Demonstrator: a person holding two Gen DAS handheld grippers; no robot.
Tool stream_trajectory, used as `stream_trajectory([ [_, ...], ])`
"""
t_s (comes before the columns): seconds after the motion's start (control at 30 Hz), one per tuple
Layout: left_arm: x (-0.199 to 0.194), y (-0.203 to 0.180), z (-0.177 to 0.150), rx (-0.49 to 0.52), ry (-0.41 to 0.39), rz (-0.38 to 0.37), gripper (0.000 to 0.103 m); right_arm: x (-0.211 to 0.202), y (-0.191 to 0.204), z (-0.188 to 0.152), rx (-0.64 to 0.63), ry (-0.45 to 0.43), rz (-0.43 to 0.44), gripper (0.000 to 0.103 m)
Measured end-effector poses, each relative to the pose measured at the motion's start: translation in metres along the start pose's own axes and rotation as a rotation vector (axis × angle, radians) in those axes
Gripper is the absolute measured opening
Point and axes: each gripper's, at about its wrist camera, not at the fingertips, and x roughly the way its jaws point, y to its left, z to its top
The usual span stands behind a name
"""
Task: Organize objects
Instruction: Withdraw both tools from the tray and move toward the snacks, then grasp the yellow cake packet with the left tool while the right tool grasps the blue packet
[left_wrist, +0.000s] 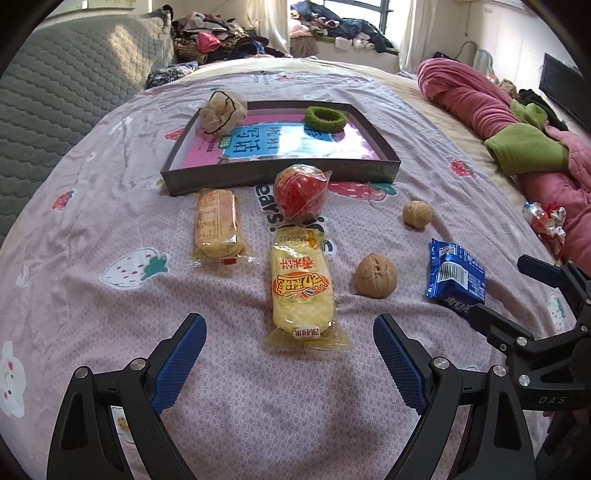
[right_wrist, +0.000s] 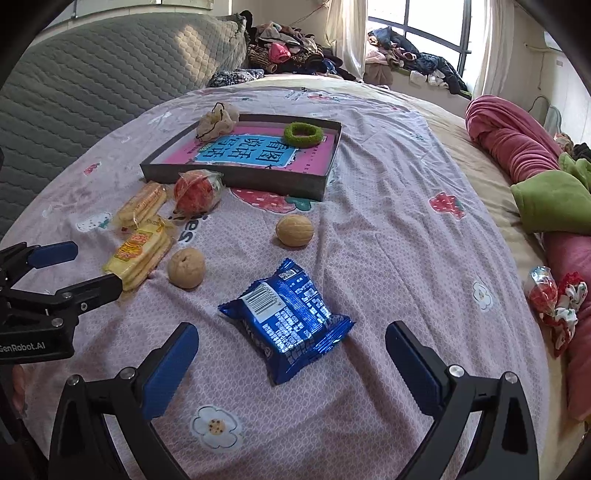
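- While both tools hover low over the bedsheet, neither touches anything; left gripper has its blue pads spread wide, nothing between them; right gripper likewise spread and empty-handed.
- Yellow rice-cracker pack lies lengthwise just ahead of the left gripper, in line with the gap between its fingers.
- Blue snack packet lies barcode up on the sheet, just ahead of the right gripper's gap.
- Two walnuts on the sheet, apart: near walnut; far walnut.
- Second cracker pack lies left of the yellow one; red wrapped ball sits just in front of the tray.
- Dark shallow tray holds a pink-and-blue book; green ring scrunchie rests on the book; beige scrunchie sits over the tray's far left corner.
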Motion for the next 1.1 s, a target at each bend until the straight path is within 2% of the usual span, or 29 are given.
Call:
stream_trajectory([
  [0.83,0.032,-0.007,0.005,-0.024,0.017,0.005,0.092,0.043,-0.003,0.009,-0.013,0.061,0.065,0.1],
  [0.93,0.034,-0.008,0.005,-0.025,0.021,-0.001,0.085,0.043,-0.001,0.011,-0.012,0.057,0.081,0.093],
  [0.97,0.035,-0.007,0.006,-0.029,0.022,-0.002,0.08,0.043,0.001,0.011,-0.018,0.056,0.085,0.09],
  [1.0,0.036,-0.007,0.006,-0.03,0.022,-0.003,0.07,0.044,0.003,0.011,-0.026,0.057,0.085,0.089],
  [1.1,0.041,-0.007,0.007,-0.036,0.041,-0.012,0.061,0.045,0.008,0.01,-0.043,0.061,0.089,0.082],
])
